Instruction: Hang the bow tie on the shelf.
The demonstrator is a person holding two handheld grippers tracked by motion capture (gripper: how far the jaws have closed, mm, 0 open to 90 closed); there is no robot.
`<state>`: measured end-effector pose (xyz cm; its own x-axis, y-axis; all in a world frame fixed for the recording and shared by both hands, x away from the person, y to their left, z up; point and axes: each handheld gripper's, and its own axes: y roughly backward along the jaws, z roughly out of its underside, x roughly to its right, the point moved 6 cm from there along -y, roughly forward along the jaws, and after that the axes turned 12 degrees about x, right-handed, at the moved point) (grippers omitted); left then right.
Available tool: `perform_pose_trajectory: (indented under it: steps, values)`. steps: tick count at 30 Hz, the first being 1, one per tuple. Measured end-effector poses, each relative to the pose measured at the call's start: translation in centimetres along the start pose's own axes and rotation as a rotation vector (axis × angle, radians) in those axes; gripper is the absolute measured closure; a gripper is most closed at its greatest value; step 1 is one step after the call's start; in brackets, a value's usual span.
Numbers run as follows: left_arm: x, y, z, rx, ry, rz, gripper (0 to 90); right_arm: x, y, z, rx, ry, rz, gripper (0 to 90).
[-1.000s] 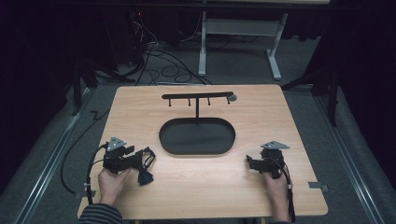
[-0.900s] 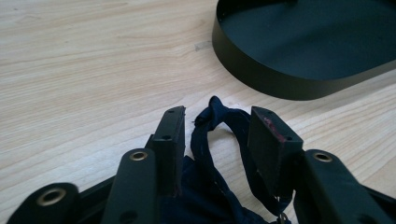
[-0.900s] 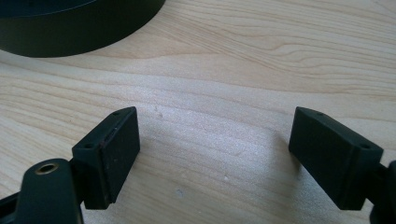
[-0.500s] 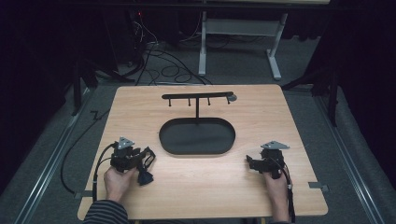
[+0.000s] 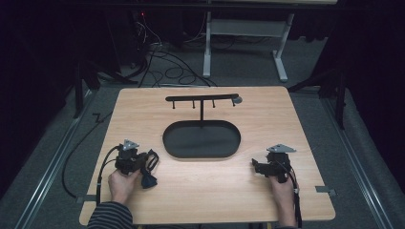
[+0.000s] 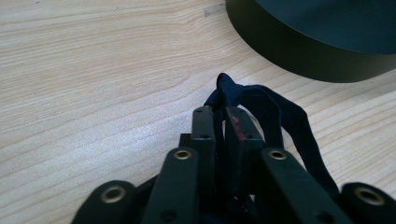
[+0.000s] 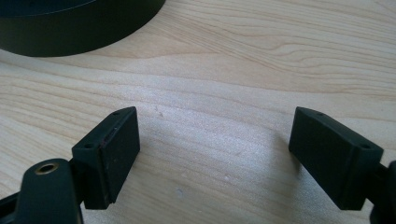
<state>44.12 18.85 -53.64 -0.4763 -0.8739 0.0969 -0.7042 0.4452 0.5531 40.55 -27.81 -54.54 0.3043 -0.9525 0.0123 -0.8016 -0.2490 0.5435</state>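
Strap: dark blue fabric strap pinched at a fold, looping onto pale wooden table, near black oval tray.
Left gripper: jaws just closing, clamped on strap.
Right gripper: jaws wide apart, nothing between them.

Sitting mid-frame on the table: tray, rack rising at its upper edge. Lying lower left: strap, at left gripper. Resting lower right: right gripper.
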Motion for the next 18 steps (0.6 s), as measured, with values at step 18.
perform_pose_trajectory:
  steps: [18]
  values:
    - [0.7, 1.6, -1.4, 0.053, -0.04, 0.005, 88.5, 0.0, 0.0, 0.0, 0.0, 0.0, 0.0, 17.4]
